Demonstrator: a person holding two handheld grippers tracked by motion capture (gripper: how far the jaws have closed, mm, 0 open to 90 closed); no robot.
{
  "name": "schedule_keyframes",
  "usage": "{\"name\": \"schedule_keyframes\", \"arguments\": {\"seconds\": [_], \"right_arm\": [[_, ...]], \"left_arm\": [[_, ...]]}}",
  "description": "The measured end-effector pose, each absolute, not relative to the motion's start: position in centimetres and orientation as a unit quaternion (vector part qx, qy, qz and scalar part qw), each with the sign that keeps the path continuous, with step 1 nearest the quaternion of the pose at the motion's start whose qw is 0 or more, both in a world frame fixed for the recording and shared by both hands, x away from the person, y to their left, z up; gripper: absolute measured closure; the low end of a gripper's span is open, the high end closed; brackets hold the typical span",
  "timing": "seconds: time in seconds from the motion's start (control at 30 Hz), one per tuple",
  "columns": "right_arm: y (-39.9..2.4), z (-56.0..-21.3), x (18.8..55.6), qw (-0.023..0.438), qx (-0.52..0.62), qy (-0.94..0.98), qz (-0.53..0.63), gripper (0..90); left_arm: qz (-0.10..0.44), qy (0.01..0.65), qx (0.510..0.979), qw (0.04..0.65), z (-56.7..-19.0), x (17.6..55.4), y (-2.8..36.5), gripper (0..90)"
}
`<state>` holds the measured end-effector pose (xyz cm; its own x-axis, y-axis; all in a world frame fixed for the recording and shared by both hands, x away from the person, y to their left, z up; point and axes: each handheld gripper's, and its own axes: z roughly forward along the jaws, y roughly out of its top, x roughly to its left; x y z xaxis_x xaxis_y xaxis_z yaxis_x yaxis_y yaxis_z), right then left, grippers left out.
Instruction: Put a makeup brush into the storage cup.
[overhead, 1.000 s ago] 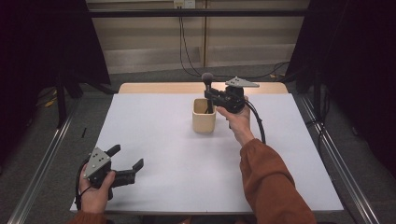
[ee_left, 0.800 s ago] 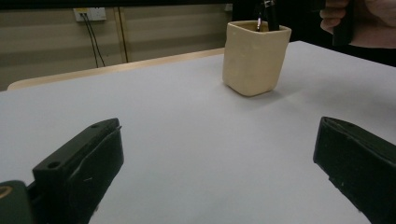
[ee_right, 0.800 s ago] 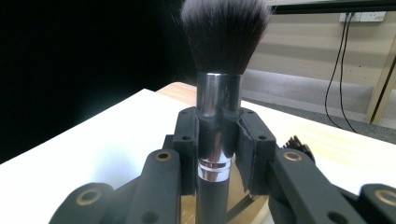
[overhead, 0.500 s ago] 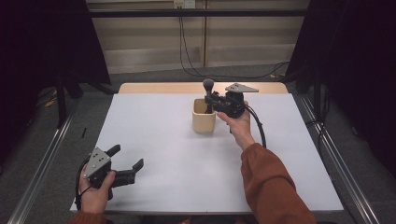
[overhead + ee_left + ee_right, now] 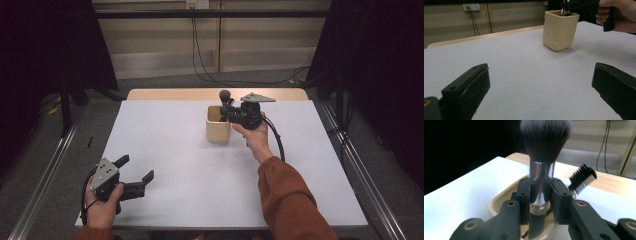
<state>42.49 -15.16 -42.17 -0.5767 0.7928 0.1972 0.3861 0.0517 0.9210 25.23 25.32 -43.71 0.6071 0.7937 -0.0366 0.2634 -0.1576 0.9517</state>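
A makeup brush (image 5: 541,157) stood upright in a cream square cup (image 5: 218,125), just above the middle of the high view, on the white table (image 5: 190,170). In the right gripper view its dark bristle head filled the top centre of the frame, the chrome ferrule running down into the cup's mouth. A small black comb-like brush (image 5: 582,178) leaned out of the same cup at the right of that frame.

The right gripper (image 5: 540,195) was closed on the makeup brush, its two black pads pressed against the chrome ferrule from either side, directly above the cup. In the high view it sat just right of the cup, hand behind it.

The left gripper (image 5: 135,175) lay low at the lower left of the high view, resting near the table's near edge, well apart from the cup. Its jaws stood wide apart with nothing between them.
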Motion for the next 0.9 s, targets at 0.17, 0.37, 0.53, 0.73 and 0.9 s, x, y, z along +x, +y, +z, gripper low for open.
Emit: {"name": "schedule_keyframes", "arguments": {"seconds": [0.17,0.37,0.53,0.73,0.9], "right_arm": [[-15.2,-42.5,42.3,0.184,0.421,0.698,0.549,67.1],[-15.3,-42.6,42.0,0.181,0.418,0.695,0.556,62.8],[-15.6,-42.5,41.7,0.176,0.414,0.693,0.564,55.2],[-16.2,-42.5,41.4,0.175,0.406,0.696,0.566,43.5],[-16.7,-42.3,40.9,0.164,0.412,0.698,0.563,26.8]], "left_arm": [[0.248,0.368,0.719,0.535,-43.7,25.2,25.3,1.8],[0.248,0.367,0.719,0.535,-43.7,25.3,25.3,1.8],[0.247,0.37,0.719,0.534,-43.8,25.5,25.2,1.8],[0.245,0.369,0.721,0.532,-43.8,25.8,25.0,1.8],[0.246,0.372,0.72,0.531,-43.8,25.6,25.1,1.8]]}}
